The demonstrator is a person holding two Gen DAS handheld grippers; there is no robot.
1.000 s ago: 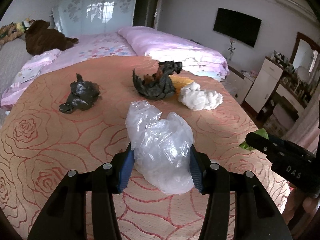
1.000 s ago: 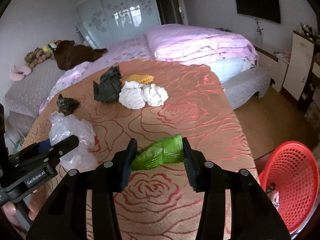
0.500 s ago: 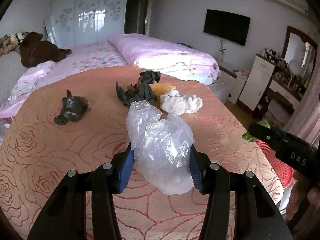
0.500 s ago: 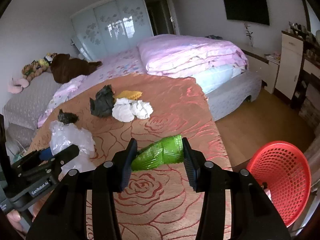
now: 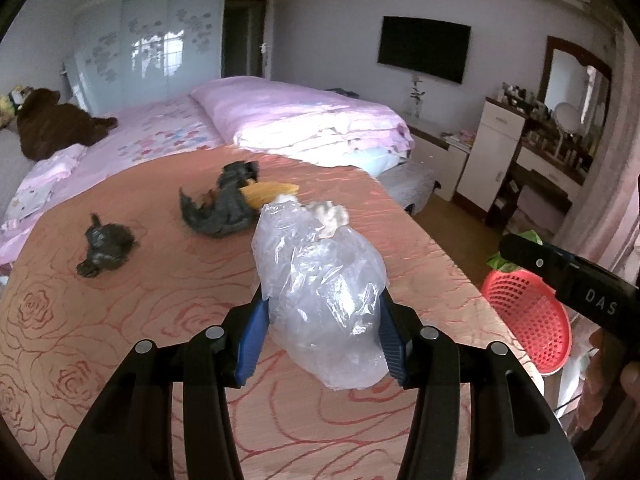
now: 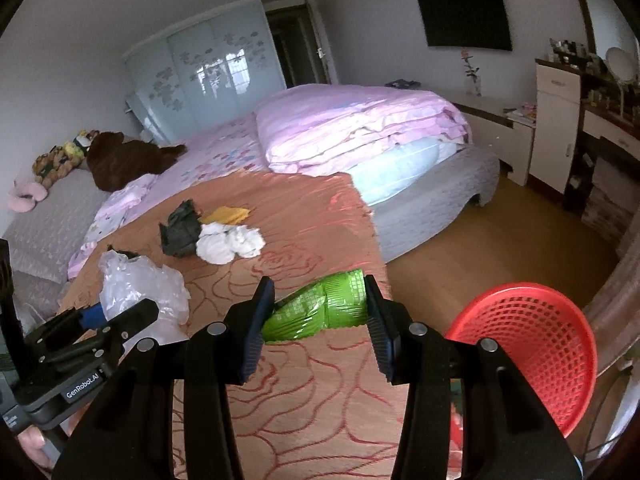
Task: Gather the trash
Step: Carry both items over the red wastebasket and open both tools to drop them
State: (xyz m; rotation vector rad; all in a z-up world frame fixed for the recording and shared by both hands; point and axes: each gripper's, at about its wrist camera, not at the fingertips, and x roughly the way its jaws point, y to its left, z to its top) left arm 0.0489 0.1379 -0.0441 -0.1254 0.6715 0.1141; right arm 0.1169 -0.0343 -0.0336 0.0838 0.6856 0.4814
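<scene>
Clear plastic bag (image 5: 324, 304): held off the bedspread, clamped between the jaws of the left gripper (image 5: 322, 328).
Green wrapper (image 6: 320, 312): pinched crosswise in the right gripper (image 6: 320, 316), also lifted.
Red basket (image 6: 532, 344): seen on the floor beside the bed, to the right of both grippers; neither piece has been dropped in yet.
Left on the bedspread (image 5: 120, 320): two black bags (image 5: 106, 244) (image 5: 220, 212), a yellow piece (image 5: 268, 192), white crumpled paper (image 6: 230, 244).
Progress: judged as early; two items are picked up, four remain uncollected.

You see a folded pink quilt (image 6: 360, 128) on the bed, brown plush toy (image 6: 128, 160) at its far side. Wall TV (image 6: 464, 16) hangs above a white cabinet (image 6: 556, 120).
</scene>
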